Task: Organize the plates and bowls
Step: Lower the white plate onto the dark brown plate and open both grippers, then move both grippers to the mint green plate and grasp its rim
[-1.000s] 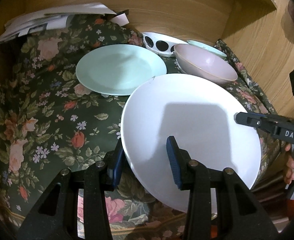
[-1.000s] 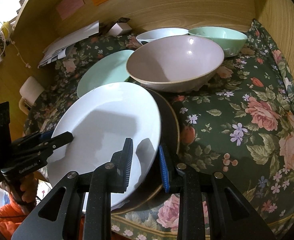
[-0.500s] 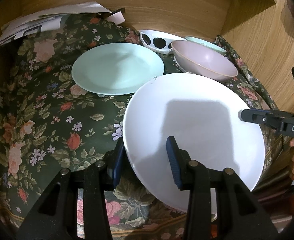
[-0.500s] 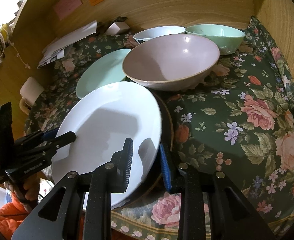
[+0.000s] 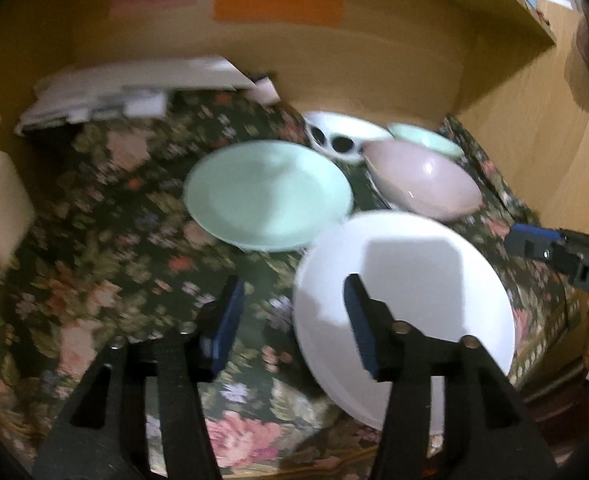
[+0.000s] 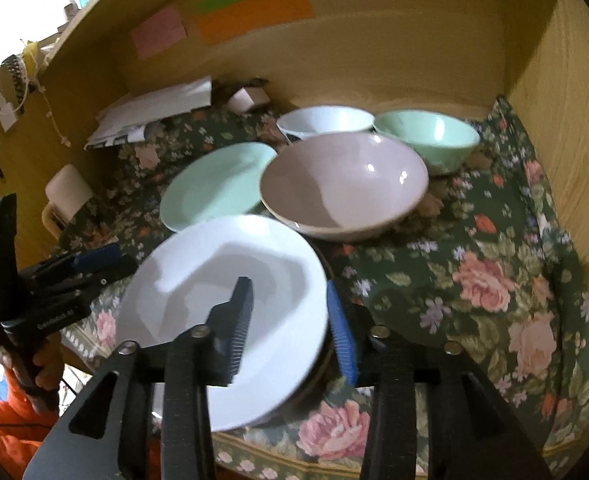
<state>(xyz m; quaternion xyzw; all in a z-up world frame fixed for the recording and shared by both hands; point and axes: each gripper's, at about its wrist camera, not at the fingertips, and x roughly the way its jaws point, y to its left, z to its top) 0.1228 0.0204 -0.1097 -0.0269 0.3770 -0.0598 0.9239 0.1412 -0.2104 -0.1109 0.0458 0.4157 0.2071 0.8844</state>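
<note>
Left gripper point(image 5: 290, 320): jaws have just been opening, standing wide, astride the near left rim of the white plate point(image 5: 406, 280), no squeeze. Plate rests on a dark plate point(image 6: 322, 364), near the table edge. Right gripper point(image 6: 290, 324): just opening too, slack around the right rim. You're releasing. Next, reach far for the mint plate point(image 5: 268, 194).

A floral cloth point(image 6: 494, 280) is covering the surface inside a wooden alcove point(image 6: 394, 60). A stack of papers point(image 6: 154, 114) is lying at the cloth's far left corner, a small box point(image 6: 248, 98) sitting just beside it. Pink, green and orange sticky notes point(image 6: 254, 12) are hanging on the back wall above the cloth.
</note>
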